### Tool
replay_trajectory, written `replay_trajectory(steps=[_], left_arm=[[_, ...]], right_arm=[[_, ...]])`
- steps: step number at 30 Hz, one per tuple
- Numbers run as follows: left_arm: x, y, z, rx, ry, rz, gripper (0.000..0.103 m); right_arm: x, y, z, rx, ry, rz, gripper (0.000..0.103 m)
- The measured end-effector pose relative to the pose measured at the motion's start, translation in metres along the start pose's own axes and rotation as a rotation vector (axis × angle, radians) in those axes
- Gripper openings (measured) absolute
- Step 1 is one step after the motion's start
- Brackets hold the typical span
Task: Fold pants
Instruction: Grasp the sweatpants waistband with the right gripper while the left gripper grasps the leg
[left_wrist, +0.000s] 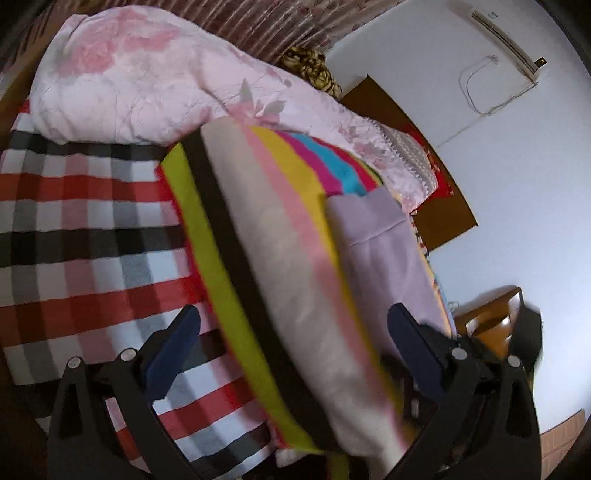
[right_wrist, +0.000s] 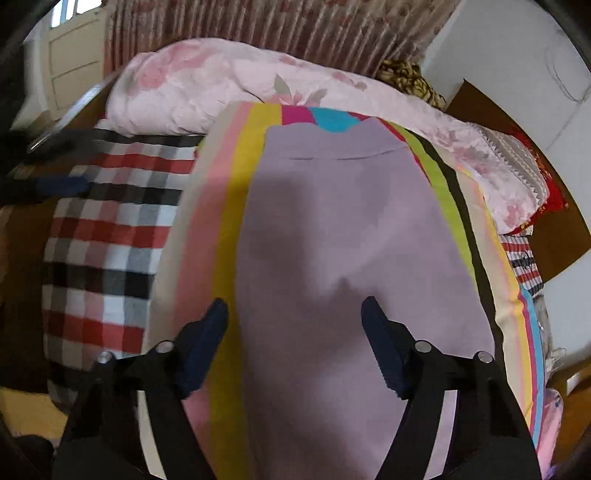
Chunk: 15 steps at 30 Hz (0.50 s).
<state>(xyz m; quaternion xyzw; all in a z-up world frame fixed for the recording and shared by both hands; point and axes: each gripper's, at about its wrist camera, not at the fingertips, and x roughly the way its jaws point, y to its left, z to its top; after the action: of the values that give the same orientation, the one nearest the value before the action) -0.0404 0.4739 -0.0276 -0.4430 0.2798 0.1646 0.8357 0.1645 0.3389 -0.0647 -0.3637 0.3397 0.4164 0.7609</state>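
Observation:
The lilac pants (right_wrist: 343, 229) lie flat on a multicolour striped cloth (right_wrist: 236, 192), with a seamed band at their far end. In the right wrist view my right gripper (right_wrist: 294, 312) hovers over the pants, jaws apart, with nothing pinched between the blue pads (right_wrist: 207, 332). In the left wrist view my left gripper (left_wrist: 293, 325) is open over the striped cloth (left_wrist: 280, 258), to the left of the pants (left_wrist: 380, 243). Its pads (left_wrist: 177, 343) hold nothing. Both views are motion-blurred.
A red, black and white checked blanket (left_wrist: 85, 221) covers the bed to the left. A pink floral duvet (right_wrist: 207, 88) is heaped at the far side. Curtains (right_wrist: 258, 26) hang behind it. A brown headboard (left_wrist: 406, 122) and a wooden nightstand (left_wrist: 495, 325) stand at the right.

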Motion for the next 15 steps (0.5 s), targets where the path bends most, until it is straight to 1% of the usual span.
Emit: replay_trajectory(steps=[2, 4, 6, 7, 9, 11, 12, 13, 14, 15], left_arm=[[0.004, 0.005, -0.002, 0.007, 0.024, -0.020, 0.101], [0.008, 0.009, -0.002, 0.007, 0.043, -0.037, 0.101], [0.015, 0.006, -0.003, 0.006, 0.076, -0.061, 0.101], [0.024, -0.001, -0.005, 0.009, 0.091, -0.073, 0.101], [0.029, -0.004, -0.010, 0.016, 0.118, -0.104, 0.101], [0.031, -0.009, -0.012, 0.021, 0.142, -0.128, 0.101], [0.033, -0.010, -0.013, 0.015, 0.157, -0.143, 0.101], [0.036, -0.012, -0.012, 0.003, 0.182, -0.171, 0.101], [0.038, -0.014, -0.011, -0.010, 0.199, -0.206, 0.101], [0.040, -0.016, -0.009, -0.016, 0.206, -0.228, 0.101]], right_arm=[[0.009, -0.001, 0.009, 0.015, 0.016, 0.007, 0.070], [0.019, 0.010, 0.014, 0.004, 0.041, 0.005, 0.070], [0.028, 0.020, 0.016, -0.056, 0.064, -0.042, 0.070], [0.031, 0.023, 0.014, -0.074, 0.070, -0.062, 0.070], [0.034, 0.026, 0.013, -0.089, 0.060, -0.097, 0.068], [0.033, 0.023, 0.014, -0.057, 0.052, -0.091, 0.053], [0.032, 0.021, 0.015, -0.045, 0.046, -0.080, 0.048], [0.027, 0.017, 0.016, -0.019, 0.032, -0.058, 0.036], [0.025, 0.012, 0.017, 0.015, 0.024, -0.028, 0.027], [0.022, 0.003, 0.018, 0.069, 0.018, 0.017, 0.022]])
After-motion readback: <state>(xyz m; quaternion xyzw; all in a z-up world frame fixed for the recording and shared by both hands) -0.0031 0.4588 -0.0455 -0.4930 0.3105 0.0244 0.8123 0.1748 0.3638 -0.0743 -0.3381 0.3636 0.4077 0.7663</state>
